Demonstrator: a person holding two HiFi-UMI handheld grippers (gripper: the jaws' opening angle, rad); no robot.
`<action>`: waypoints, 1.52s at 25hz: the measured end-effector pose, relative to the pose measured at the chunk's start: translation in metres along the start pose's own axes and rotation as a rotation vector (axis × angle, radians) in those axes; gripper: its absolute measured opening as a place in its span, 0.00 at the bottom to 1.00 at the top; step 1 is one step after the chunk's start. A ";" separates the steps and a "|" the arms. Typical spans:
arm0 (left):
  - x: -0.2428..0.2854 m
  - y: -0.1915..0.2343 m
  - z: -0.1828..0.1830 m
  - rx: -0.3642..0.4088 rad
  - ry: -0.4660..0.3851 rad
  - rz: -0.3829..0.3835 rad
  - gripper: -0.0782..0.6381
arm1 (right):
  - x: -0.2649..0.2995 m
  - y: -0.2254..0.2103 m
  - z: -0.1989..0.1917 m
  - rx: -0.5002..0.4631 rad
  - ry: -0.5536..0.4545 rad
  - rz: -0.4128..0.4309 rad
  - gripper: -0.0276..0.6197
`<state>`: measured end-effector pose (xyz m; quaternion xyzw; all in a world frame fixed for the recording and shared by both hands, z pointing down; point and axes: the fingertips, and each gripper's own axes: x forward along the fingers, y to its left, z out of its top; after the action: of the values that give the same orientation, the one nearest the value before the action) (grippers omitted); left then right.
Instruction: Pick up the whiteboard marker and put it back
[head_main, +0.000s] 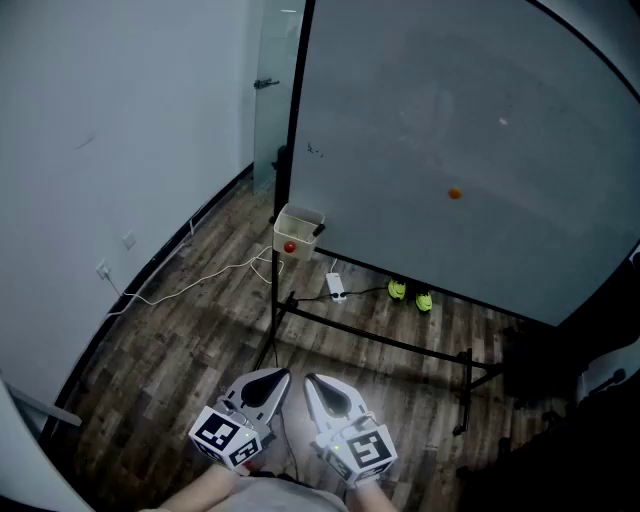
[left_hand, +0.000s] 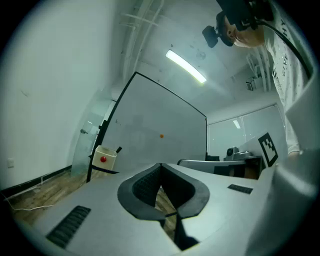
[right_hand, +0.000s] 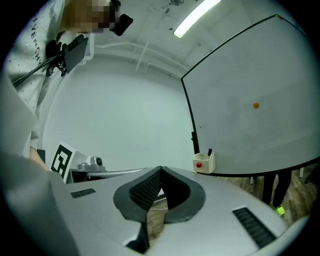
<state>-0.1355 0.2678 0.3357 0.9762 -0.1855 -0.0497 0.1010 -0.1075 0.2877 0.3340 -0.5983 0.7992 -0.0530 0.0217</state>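
Note:
A black whiteboard marker (head_main: 318, 231) stands in a small white box (head_main: 298, 232) fixed at the lower left corner of the big whiteboard (head_main: 450, 130). The box carries a red dot. The marker (left_hand: 118, 149) and box (left_hand: 103, 157) sit far ahead in the left gripper view, as do the marker (right_hand: 210, 151) and box (right_hand: 204, 162) in the right gripper view. My left gripper (head_main: 283, 376) and right gripper (head_main: 309, 380) are held side by side low near my body, well short of the board. Both are shut with the tips touching and nothing between them; left gripper (left_hand: 160, 165), right gripper (right_hand: 160, 169).
The board stands on a black frame (head_main: 400, 345) with feet on the wood floor. An orange magnet (head_main: 455, 193) sticks to the board. White cables and a power strip (head_main: 335, 287) lie by the frame, with two yellow-green things (head_main: 410, 295) beyond. A wall runs along the left.

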 end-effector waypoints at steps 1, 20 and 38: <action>0.000 -0.002 -0.002 0.001 0.000 0.003 0.13 | -0.002 0.000 0.000 0.000 -0.001 0.003 0.07; 0.033 0.022 -0.015 0.000 -0.027 0.060 0.13 | 0.017 -0.032 -0.002 -0.060 0.000 -0.001 0.07; 0.133 0.166 0.006 -0.008 -0.028 0.047 0.13 | 0.174 -0.116 -0.005 -0.037 0.013 -0.031 0.07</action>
<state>-0.0717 0.0661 0.3573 0.9703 -0.2098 -0.0618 0.1035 -0.0462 0.0893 0.3564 -0.6105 0.7908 -0.0424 0.0048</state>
